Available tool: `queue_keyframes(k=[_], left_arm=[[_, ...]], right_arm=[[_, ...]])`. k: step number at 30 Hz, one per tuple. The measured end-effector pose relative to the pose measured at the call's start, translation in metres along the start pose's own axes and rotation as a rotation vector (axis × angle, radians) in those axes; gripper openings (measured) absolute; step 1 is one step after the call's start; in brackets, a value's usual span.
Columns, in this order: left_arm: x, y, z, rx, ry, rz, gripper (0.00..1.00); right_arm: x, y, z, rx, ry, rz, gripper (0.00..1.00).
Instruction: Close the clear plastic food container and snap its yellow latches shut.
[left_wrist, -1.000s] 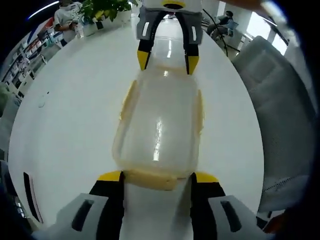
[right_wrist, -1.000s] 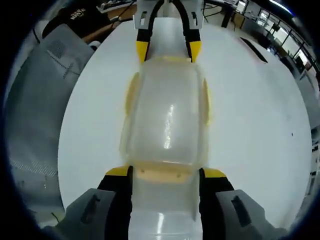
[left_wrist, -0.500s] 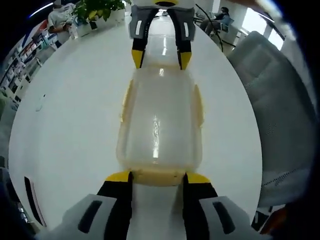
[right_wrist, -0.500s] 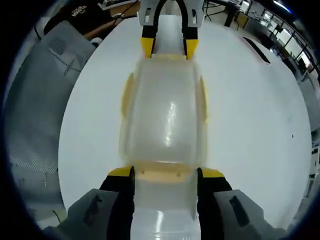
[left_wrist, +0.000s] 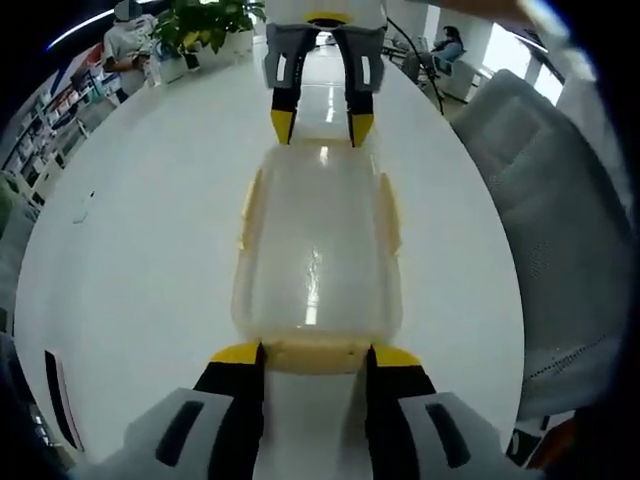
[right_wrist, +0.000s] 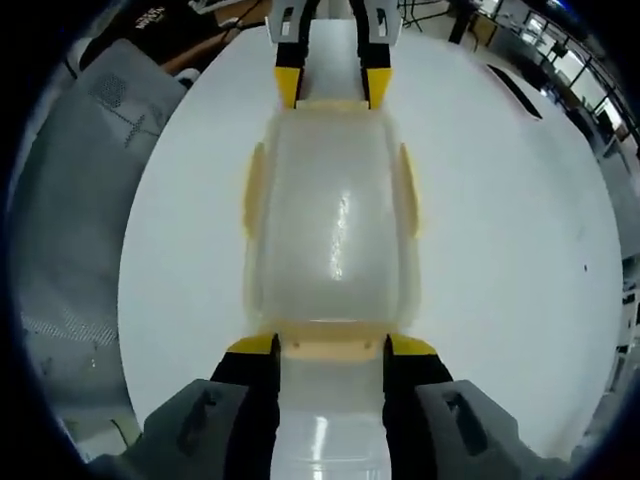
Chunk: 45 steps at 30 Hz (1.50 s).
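The clear plastic container (left_wrist: 315, 250) lies lid-on on the white table (left_wrist: 130, 250), lengthwise between both grippers. Pale yellow side latches (left_wrist: 250, 205) lie flat against its long sides. In the left gripper view my left gripper (left_wrist: 315, 352) has its jaws pressed against the sides of the near end latch (left_wrist: 300, 356). The right gripper (left_wrist: 322, 128) meets the far end. In the right gripper view my right gripper (right_wrist: 330, 345) clamps the near end latch (right_wrist: 345, 350) of the container (right_wrist: 330, 220) the same way, and the left gripper (right_wrist: 332, 88) holds the opposite end.
A grey padded chair (left_wrist: 560, 220) stands beside the table and appears again as the chair (right_wrist: 70, 200) in the right gripper view. Potted plants (left_wrist: 205, 20) and a person (left_wrist: 125, 35) are at the table's far edge. A flat dark item (left_wrist: 55, 390) lies near the rim.
Both grippers' jaws have narrowed around the end latches, and the container now sits squarer between them. The view has shifted slightly with the hands.
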<state>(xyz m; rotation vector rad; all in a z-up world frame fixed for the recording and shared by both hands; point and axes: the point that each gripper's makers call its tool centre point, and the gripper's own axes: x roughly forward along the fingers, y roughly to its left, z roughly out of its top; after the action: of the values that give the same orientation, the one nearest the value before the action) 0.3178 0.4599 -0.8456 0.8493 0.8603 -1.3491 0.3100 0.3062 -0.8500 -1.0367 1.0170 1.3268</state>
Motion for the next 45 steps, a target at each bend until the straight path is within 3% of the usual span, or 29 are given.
queue_keyframes(k=[20,23,26,28,30,33,38,41,45], left_arm=[[-0.003,-0.003,-0.001,0.001,-0.001,0.001,0.32],[-0.005,-0.002,-0.002,-0.003,-0.020,-0.004,0.32],[-0.006,-0.009,0.000,-0.029,0.027,-0.028,0.32],[-0.015,-0.002,0.002,0.016,0.043,0.020,0.32],[-0.028,-0.004,0.006,0.003,0.044,0.025,0.32],[-0.050,-0.007,0.016,-0.012,0.027,0.038,0.32],[-0.064,-0.010,0.027,-0.020,0.052,0.070,0.32],[-0.068,-0.015,0.048,-0.049,0.018,0.076,0.32],[-0.066,-0.019,0.074,-0.026,0.021,0.091,0.32]], right_arm=[[0.000,-0.001,-0.001,-0.005,0.130,0.003,0.35],[-0.002,-0.001,-0.003,-0.009,0.119,-0.003,0.35],[-0.004,0.000,-0.002,-0.017,0.106,-0.002,0.35],[-0.012,-0.001,0.002,-0.010,0.083,-0.016,0.35],[-0.023,-0.002,0.008,-0.014,0.043,-0.021,0.35],[-0.047,-0.001,0.013,-0.032,0.010,-0.025,0.35],[-0.077,0.000,0.017,-0.066,-0.053,-0.048,0.35],[-0.092,0.000,0.003,-0.093,-0.050,-0.055,0.35],[-0.103,0.006,-0.017,-0.089,-0.058,-0.046,0.35]])
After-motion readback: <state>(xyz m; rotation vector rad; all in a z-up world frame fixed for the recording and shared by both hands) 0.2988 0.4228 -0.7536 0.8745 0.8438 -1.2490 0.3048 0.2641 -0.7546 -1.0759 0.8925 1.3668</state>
